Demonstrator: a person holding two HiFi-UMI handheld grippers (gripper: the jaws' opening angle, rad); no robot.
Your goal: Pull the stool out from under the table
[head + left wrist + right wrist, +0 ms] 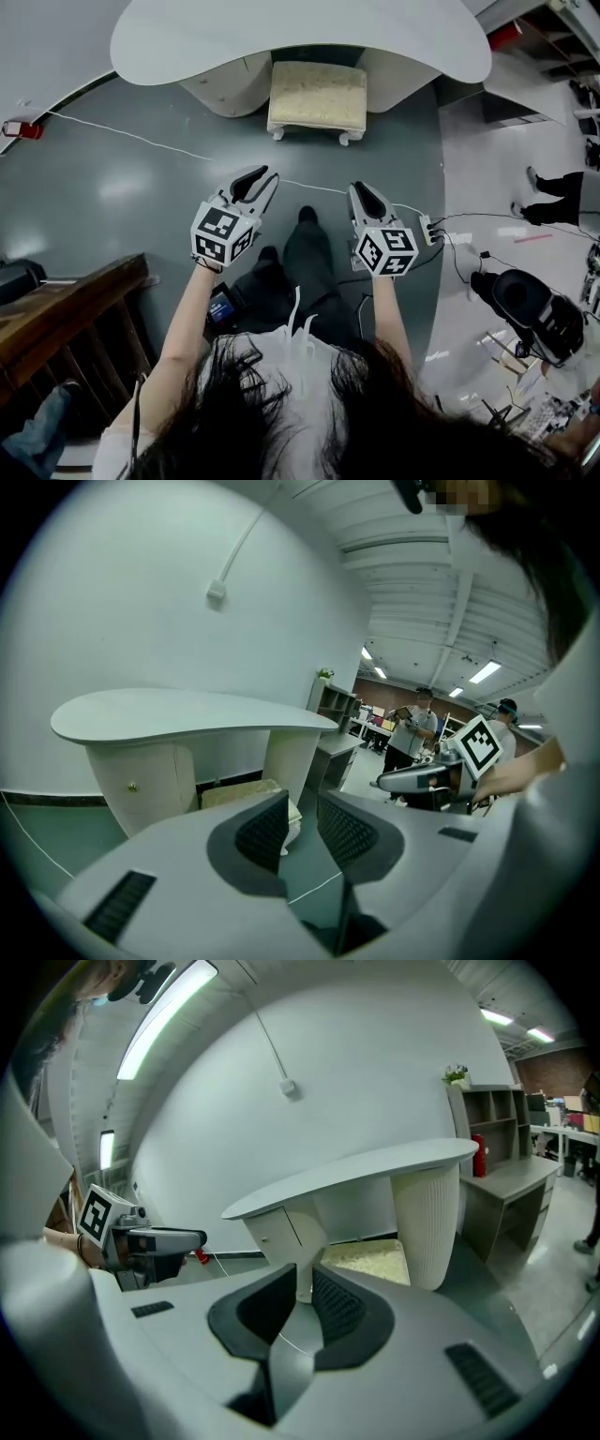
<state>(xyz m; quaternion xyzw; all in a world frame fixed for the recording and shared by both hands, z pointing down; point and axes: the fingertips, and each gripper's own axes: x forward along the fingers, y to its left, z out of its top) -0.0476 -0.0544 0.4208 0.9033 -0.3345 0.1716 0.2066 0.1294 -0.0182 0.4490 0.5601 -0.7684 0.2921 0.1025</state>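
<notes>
Cream-cushioned stool [317,97], short white legs, upright, top centre of the head view, rear edge tucked under curved white table [187,37], mostly protruding.

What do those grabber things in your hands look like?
The left gripper and right gripper each have a smooth white shell, two dark ribbed pads and a cube with black-and-white square markers. The person wears a white top.
</notes>
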